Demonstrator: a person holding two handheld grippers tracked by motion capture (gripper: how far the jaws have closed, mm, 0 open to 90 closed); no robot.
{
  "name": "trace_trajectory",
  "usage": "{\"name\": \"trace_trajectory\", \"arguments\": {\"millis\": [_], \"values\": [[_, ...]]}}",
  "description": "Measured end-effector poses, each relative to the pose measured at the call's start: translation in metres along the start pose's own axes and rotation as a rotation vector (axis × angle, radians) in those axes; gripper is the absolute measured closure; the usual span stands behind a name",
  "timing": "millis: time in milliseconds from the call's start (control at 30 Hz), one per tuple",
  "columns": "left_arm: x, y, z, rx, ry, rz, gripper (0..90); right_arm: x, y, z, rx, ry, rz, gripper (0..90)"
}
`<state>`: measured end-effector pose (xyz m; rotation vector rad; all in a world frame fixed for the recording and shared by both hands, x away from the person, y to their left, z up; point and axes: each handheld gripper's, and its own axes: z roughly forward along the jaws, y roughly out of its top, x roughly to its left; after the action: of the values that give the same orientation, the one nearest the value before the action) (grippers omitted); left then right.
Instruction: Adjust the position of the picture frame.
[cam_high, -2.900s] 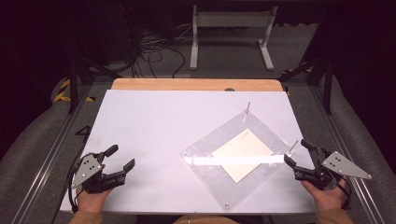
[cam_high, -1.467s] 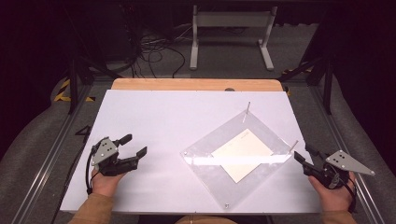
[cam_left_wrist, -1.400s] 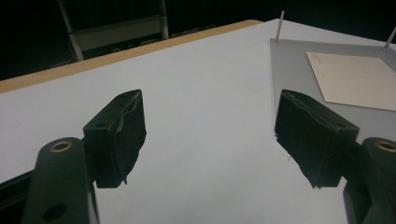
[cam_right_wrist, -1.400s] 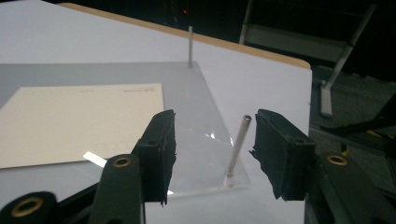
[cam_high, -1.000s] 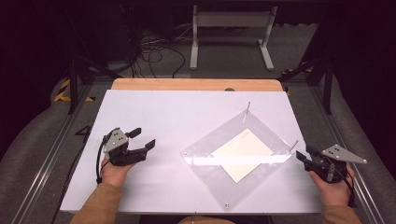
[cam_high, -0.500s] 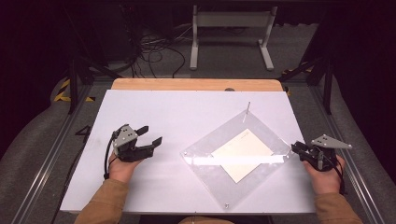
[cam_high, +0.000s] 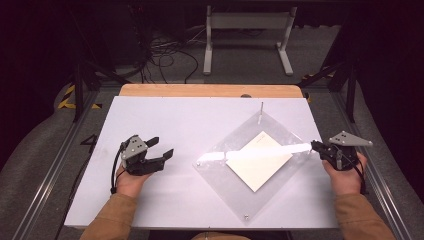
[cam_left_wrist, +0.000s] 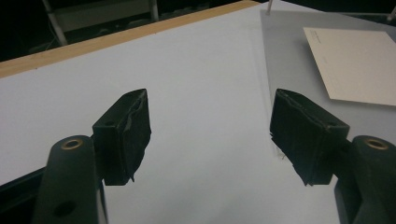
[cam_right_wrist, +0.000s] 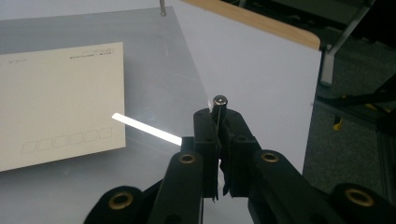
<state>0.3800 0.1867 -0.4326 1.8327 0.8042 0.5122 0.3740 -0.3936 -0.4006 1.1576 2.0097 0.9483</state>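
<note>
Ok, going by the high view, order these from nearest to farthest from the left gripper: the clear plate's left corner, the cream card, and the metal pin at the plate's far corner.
From the left gripper:
1. Clear plate's left corner, just to its right.
2. Cream card, lying flat at the plate's middle, further right.
3. Metal pin, upright at the plate's far corner, right and toward the table's back.

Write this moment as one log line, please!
left hand-held gripper: open, empty | right hand-held gripper: shut on metal pin | clear sheet: covers card
</note>
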Motion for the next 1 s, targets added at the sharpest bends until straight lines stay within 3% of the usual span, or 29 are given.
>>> {"name": "trace_trajectory", "arguments": {"millis": [133, 233, 500, 600, 767, 867, 1000], "values": [[-0.001, -0.002, 0.001, 0.022, 0.003, 0.008, 29.2, -0.004, 0.023, 0.01, -0.019, 0.001, -0.046, 85.1], [-0.002, -0.004, 0.003, 0.031, 0.001, -0.008, 29.5, -0.011, 0.037, 0.025, -0.009, 0.021, -0.06, 85.1], [-0.007, -0.004, 0.012, 0.071, -0.017, -0.006, 32.6, -0.026, 0.049, 0.073, 0.044, 0.051, -0.021, 84.9], [-0.014, -0.004, 0.02, 0.115, -0.039, 0.003, 42.1, -0.029, 0.046, 0.087, 0.057, 0.057, 0.007, 84.8], [-0.02, -0.004, 0.032, 0.166, -0.06, 0.02, 69.7, -0.03, 0.037, 0.1, 0.085, 0.057, 0.036, 84.2], [-0.023, -0.003, 0.037, 0.191, -0.066, 0.023, 84.6, -0.032, 0.033, 0.102, 0.068, 0.069, 0.056, 84.2], [-0.028, 0.0, 0.045, 0.222, -0.103, 0.021, 89.4, -0.032, 0.032, 0.101, 0.063, 0.062, 0.045, 82.2]]}}
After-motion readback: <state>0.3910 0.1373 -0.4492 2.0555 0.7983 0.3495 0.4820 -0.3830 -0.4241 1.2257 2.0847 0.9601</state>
